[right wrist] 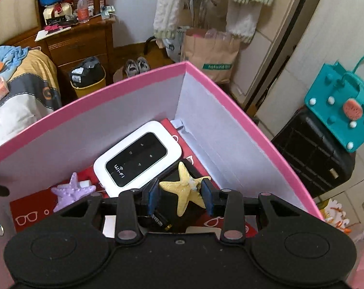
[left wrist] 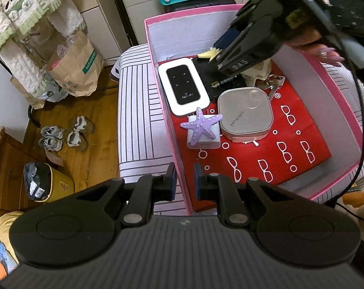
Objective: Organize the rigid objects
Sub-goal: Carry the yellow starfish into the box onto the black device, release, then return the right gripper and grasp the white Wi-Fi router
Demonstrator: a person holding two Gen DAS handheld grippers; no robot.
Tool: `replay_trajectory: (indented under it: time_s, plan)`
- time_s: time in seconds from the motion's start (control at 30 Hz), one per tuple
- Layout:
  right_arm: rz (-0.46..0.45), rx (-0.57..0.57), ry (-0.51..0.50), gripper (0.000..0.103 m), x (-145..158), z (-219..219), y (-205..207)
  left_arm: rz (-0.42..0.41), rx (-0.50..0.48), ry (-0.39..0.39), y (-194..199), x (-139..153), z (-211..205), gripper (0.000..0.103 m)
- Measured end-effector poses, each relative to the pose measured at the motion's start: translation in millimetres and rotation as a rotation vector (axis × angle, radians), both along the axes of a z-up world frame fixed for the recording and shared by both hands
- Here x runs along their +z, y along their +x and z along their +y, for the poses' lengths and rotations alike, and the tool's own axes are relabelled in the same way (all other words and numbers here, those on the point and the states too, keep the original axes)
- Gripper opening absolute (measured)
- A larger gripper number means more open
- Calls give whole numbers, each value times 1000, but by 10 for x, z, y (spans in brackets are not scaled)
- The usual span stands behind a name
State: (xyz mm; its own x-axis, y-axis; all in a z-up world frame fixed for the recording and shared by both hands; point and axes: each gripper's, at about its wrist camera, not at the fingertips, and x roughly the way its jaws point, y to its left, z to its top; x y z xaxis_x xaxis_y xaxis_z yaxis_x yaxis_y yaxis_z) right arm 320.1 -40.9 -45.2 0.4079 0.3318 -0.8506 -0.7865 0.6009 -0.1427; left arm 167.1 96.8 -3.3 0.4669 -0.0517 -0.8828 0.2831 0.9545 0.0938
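A pink box (left wrist: 179, 144) holds a white Wi-Fi router (left wrist: 183, 86), a purple starfish (left wrist: 201, 125) on a white block, a silver square case (left wrist: 246, 114), a battery (left wrist: 224, 82) and keys (left wrist: 274, 83) on a red card. My right gripper (right wrist: 180, 193) is inside the box and shut on a yellow starfish (right wrist: 185, 185), above a black item. The router (right wrist: 138, 160) and purple starfish (right wrist: 71, 191) lie beyond it. My left gripper (left wrist: 185, 180) straddles the box's near wall with its jaws narrowly apart and nothing between them but the wall edge.
The box sits on a striped cushion (left wrist: 141, 120). Paper bags (left wrist: 73, 65), shoes (left wrist: 66, 134) and a bin (left wrist: 44, 183) stand on the wooden floor at left. A teal bag (right wrist: 343, 110) sits on a black suitcase (right wrist: 312, 151).
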Motion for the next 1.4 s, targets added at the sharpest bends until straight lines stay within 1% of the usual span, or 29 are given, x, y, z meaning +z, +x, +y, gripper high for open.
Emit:
replay_trajectory:
  time_s: [0.1,0.2,0.27,0.3,0.47,0.63,0.77,0.83,0.93,1.03,1.13,1.23,1.33,1.4]
  plan:
    - [5,-7,-43,43,-65,38,24,-1,-6,-16,13,12,28,12]
    - [21,-19,-36,46,-49,38,24,-6,-9,-28,3,15,41,12]
    - [34,-37,12,57,10,-20,36,-11,-15,-28,-16,10,50,12]
    - [37,-50,39,58,48,-54,34,-13,-17,-29,-22,8,55,12]
    - [33,-97,182,59,352,-401,-156,-20,-21,-38,-37,8,68,12]
    - [-4,-143,295,60,626,-879,-507,-23,-20,-49,-46,8,81,12]
    - [-60,-205,364,63,719,-1322,-750,-24,-14,-59,-52,9,104,12]
    - [-84,-245,376,63,715,-1515,-822,-25,-12,-60,-52,9,103,12]
    - [-112,-321,391,64,630,-1827,-876,-25,-5,-58,-50,11,94,12]
    - [-115,-386,415,64,504,-2088,-900,-28,-1,-57,-58,7,89,12]
    - [-99,-440,428,64,295,-2300,-867,-29,6,-59,-59,5,90,12]
    - [-91,-474,402,64,64,-2396,-790,-27,17,-62,-52,8,88,12]
    - [-57,-536,404,66,-154,-2462,-673,-28,21,-58,-58,7,86,12]
    - [0,-585,435,69,-298,-2527,-568,-27,25,-57,-56,8,79,12]
